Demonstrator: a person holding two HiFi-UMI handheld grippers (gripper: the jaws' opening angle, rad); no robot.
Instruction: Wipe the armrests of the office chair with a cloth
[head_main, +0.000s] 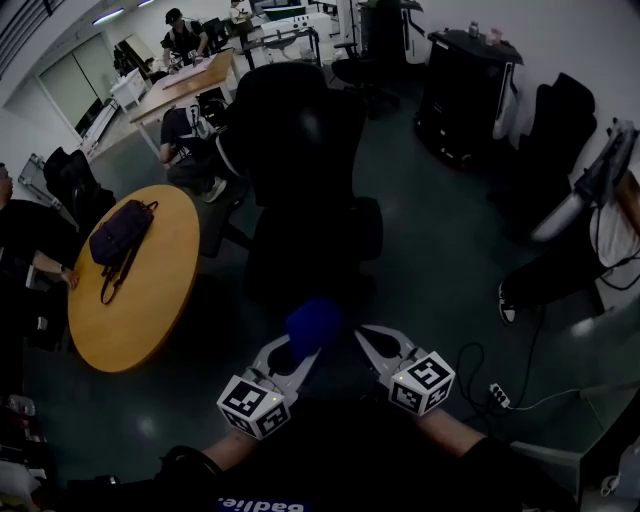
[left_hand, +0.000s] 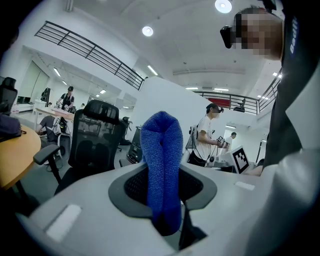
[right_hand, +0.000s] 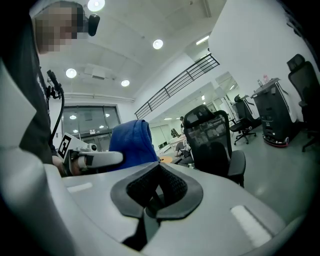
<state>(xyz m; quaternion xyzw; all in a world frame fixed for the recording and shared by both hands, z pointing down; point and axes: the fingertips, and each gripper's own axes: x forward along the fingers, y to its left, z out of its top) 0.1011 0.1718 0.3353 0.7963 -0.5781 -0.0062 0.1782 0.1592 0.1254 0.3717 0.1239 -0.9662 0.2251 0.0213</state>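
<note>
Left gripper view: blue cloth (left_hand: 161, 165) pinched upright between left gripper (head_main: 300, 355) jaws; right gripper (head_main: 366, 340) jaws closed, empty.

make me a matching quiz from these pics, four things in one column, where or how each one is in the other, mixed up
Things:
1. blue cloth
2. right gripper
3. dark bag
4. office chair

Place or state:
A. lying on the round wooden table
B. shut, nothing between the jaws
C. clamped in the left gripper
D. standing on the floor ahead of both grippers

Pairs: 1-C, 2-B, 3-A, 4-D
</note>
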